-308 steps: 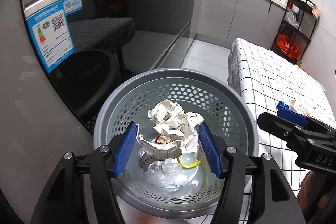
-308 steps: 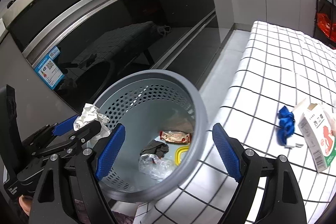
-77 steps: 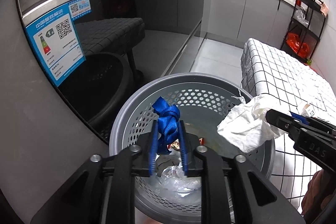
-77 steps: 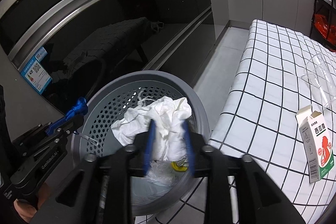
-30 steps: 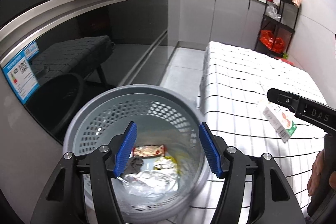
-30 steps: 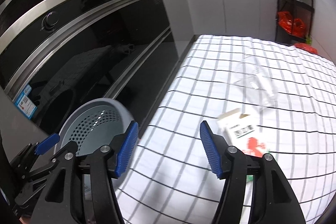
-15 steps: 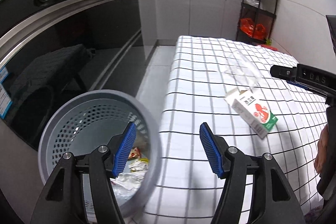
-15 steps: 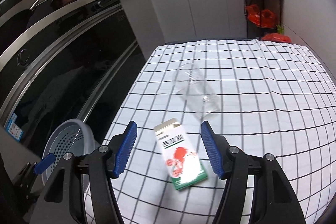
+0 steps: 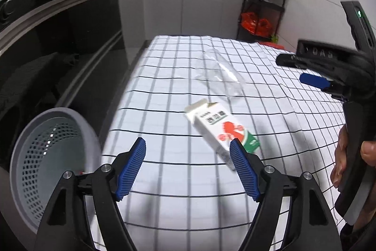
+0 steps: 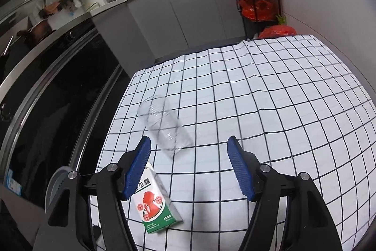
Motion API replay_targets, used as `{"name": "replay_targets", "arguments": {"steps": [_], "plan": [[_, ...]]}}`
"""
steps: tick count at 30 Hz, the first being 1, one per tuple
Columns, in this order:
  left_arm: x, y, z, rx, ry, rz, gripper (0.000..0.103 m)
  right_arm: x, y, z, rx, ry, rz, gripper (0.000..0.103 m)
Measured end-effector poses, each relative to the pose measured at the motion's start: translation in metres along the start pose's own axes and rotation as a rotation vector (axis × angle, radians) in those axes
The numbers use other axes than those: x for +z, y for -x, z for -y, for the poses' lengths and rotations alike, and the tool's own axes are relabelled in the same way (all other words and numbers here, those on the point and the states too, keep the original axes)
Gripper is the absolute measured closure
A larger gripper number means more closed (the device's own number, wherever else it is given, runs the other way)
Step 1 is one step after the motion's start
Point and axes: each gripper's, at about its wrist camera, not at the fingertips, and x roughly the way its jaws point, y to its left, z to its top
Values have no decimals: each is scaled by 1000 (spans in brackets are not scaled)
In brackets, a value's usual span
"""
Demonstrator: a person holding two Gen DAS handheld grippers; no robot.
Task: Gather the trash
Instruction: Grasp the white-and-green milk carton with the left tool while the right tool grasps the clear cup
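Here, both tongs, left and right, are widening with nothing between them. A boxy carton and clear ribbed cup lie on gridded cloth; the perforated bin stands off its edge.

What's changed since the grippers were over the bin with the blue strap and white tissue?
Both let go into the grey bin and swung to the checked table. Left gripper and right gripper are empty, jaws opening. Milk carton and clear cup stay put.
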Motion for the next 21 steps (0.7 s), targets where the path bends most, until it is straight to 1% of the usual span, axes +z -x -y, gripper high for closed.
{"name": "replay_targets", "arguments": {"steps": [3,6,10,12,16,21], "plan": [[4,-17,17,-14,-2,-30,31,6,1,8,-8,-27,7,38],[9,-31,33,-6,-1,-46,31,11,2,14,-14,-49,15,38],[16,-53,49,-15,16,-89,31,17,5,20,4,-78,25,38],[16,-62,52,-4,24,-102,31,19,6,22,12,-90,30,38],[17,-82,52,20,69,-153,31,23,3,21,20,-96,24,38],[17,-95,51,44,89,-174,31,23,-1,10,24,-65,15,38]]}}
